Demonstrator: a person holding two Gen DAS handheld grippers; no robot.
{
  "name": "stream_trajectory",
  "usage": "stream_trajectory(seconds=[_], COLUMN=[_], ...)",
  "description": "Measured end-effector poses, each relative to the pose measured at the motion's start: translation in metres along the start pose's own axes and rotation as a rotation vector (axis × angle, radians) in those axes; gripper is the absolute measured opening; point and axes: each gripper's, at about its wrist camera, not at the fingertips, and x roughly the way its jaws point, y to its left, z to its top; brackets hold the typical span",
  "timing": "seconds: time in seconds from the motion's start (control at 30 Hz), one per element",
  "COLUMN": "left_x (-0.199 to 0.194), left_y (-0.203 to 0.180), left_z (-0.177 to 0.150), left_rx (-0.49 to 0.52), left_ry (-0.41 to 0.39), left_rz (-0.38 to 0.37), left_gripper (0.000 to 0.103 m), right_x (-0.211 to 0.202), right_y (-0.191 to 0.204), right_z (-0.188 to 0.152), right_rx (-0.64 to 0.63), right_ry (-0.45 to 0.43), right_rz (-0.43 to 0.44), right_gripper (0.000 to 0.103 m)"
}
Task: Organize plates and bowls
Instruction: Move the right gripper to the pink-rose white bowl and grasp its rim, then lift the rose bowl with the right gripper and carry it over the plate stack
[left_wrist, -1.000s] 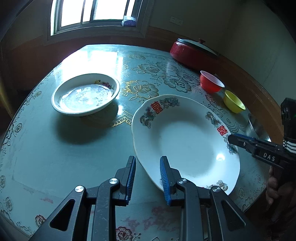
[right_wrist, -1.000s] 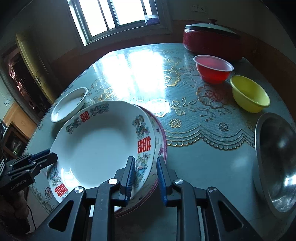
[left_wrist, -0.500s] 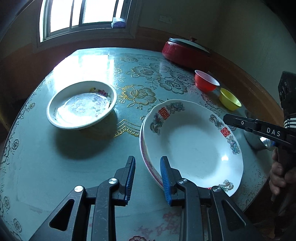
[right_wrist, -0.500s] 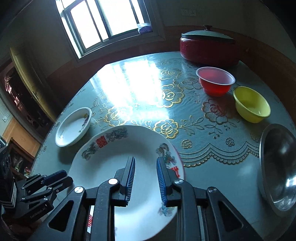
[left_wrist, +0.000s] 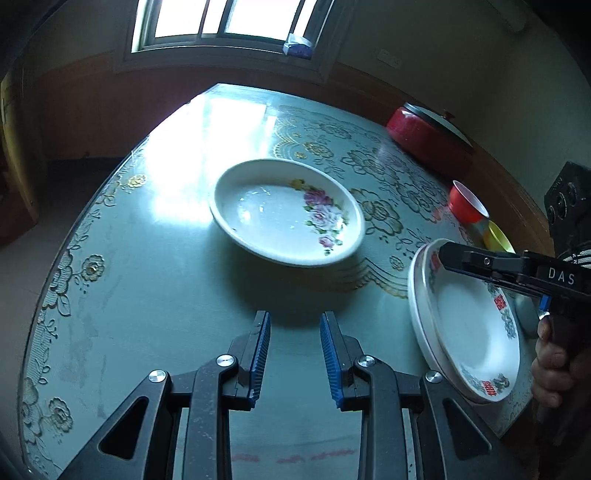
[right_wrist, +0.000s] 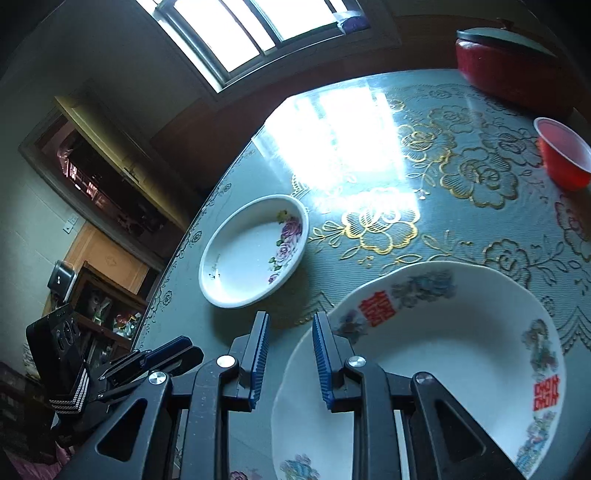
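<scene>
1. A round table (left_wrist: 155, 280) under a floral cloth stands below a bright window.
2. The rose-patterned deep plate (left_wrist: 286, 212) sits alone, unstacked, ahead of the left gripper (left_wrist: 294, 354), whose fingers are spread and empty.
3. Two large plates (left_wrist: 476, 325) are stacked already; the right gripper (right_wrist: 288, 358) hovers over their rim, fingers apart, holding nothing.
4. The red bowl (right_wrist: 563, 153) and yellow bowl (left_wrist: 498, 236) remain loose.

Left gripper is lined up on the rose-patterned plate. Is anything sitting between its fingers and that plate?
Nothing visible does. The left gripper is open, and only bare tablecloth lies between it and the rose-patterned plate. The stacked plates and the right gripper are off to the right, clear of that line.
</scene>
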Motion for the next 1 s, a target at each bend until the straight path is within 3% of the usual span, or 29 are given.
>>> stream_trajectory(seconds=[0.13, 0.5, 0.67, 0.83, 0.87, 1.0], left_x=[-0.001, 0.031, 0.052, 0.081, 0.087, 0.089], left_y=[0.023, 0.065, 0.068, 0.064, 0.062, 0.059], left_z=[0.015, 0.063, 0.081, 0.091, 0.091, 0.091], left_rx=[-0.020, -0.082, -0.060, -0.030, -0.023, 0.004], left_ry=[-0.023, -0.036, -0.019, 0.037, 0.044, 0.017], left_rz=[0.014, 0.020, 0.004, -0.012, -0.013, 0.021], left_gripper=[0.029, 0.029, 0.029, 0.028, 0.022, 0.018], right_x=[0.024, 0.076, 0.096, 0.118, 0.120, 0.122], right_y=[0.013, 0.006, 0.000, -0.001, 0.001, 0.004], right_z=[0.016, 0.054, 0.066, 0.066, 0.066, 0.069], right_rx=[-0.016, 0.035, 0.042, 0.035, 0.023, -0.001], right_ry=[0.040, 0.093, 0.120, 0.160, 0.156, 0.155], right_rz=[0.004, -0.093, -0.101, -0.116, -0.119, -0.124], right_gripper=[0.023, 0.023, 0.023, 0.012, 0.012, 0.012])
